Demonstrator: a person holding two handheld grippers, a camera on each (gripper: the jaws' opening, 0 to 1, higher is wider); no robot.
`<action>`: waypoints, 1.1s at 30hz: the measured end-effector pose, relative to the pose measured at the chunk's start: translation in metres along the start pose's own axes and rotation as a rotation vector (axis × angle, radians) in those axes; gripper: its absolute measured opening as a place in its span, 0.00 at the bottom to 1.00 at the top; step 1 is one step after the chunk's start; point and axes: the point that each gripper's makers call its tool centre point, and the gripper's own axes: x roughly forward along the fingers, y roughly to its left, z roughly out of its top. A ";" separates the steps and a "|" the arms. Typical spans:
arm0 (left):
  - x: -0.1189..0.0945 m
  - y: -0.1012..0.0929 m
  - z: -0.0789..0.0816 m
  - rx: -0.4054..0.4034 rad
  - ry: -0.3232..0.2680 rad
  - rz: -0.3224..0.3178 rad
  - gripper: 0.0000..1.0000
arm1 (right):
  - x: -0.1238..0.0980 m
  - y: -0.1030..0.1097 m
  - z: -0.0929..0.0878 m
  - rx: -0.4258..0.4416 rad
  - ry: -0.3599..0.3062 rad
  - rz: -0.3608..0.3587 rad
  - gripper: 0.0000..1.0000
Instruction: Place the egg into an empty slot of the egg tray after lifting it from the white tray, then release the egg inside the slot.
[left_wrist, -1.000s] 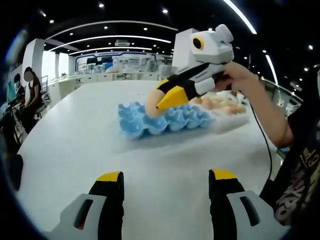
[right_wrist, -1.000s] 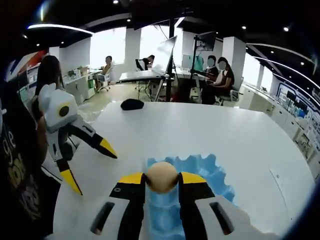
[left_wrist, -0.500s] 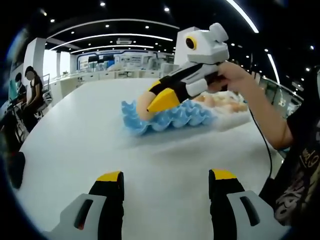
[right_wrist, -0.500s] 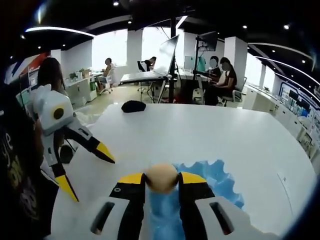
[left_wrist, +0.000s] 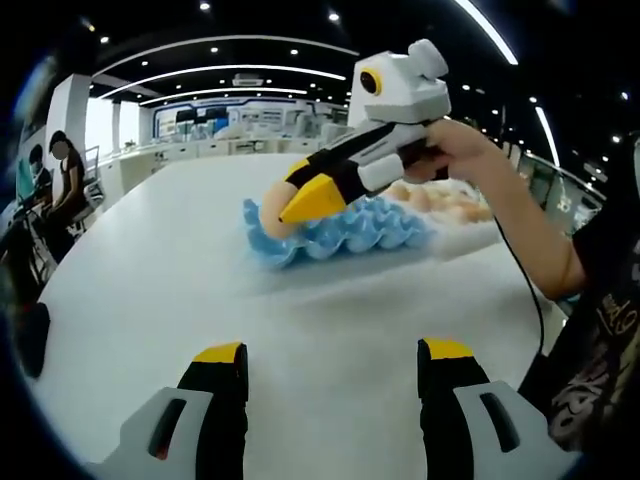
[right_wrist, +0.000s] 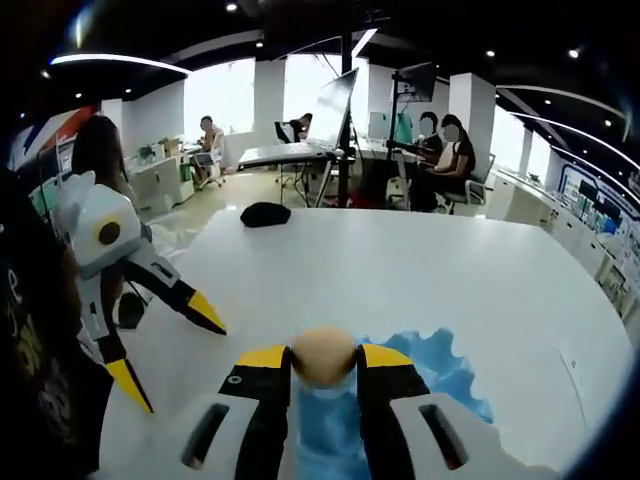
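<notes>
My right gripper (right_wrist: 323, 358) is shut on a tan egg (right_wrist: 322, 357), held over the near left part of the blue egg tray (right_wrist: 435, 370). In the left gripper view the same right gripper (left_wrist: 290, 203) reaches in from the right with the egg (left_wrist: 266, 216) at the left end of the blue egg tray (left_wrist: 350, 232). Behind that tray lies the white tray (left_wrist: 462, 234) with several eggs (left_wrist: 440, 203) in it. My left gripper (left_wrist: 332, 352) hovers open over bare table, well short of the trays. It also shows at the left of the right gripper view as the left gripper (right_wrist: 168, 335), jaws apart.
A wide white table (left_wrist: 160, 260) carries both trays. A dark object (right_wrist: 264, 212) lies near its far edge. People sit at desks (right_wrist: 300, 150) beyond the table. A person's arm (left_wrist: 520, 215) and a black cable (left_wrist: 528, 290) run along the right.
The right gripper has carried the egg further left along the blue egg tray, to its left end. The left gripper has stayed where it was.
</notes>
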 end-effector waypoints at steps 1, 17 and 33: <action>0.000 0.000 0.000 0.000 0.000 0.001 0.70 | 0.001 0.000 0.000 0.000 0.000 -0.001 0.27; -0.001 0.002 0.005 0.012 0.000 0.001 0.70 | 0.010 -0.016 -0.008 0.017 0.022 0.003 0.27; -0.001 0.002 0.004 0.014 0.007 0.000 0.70 | 0.015 -0.020 -0.013 0.011 0.047 -0.014 0.27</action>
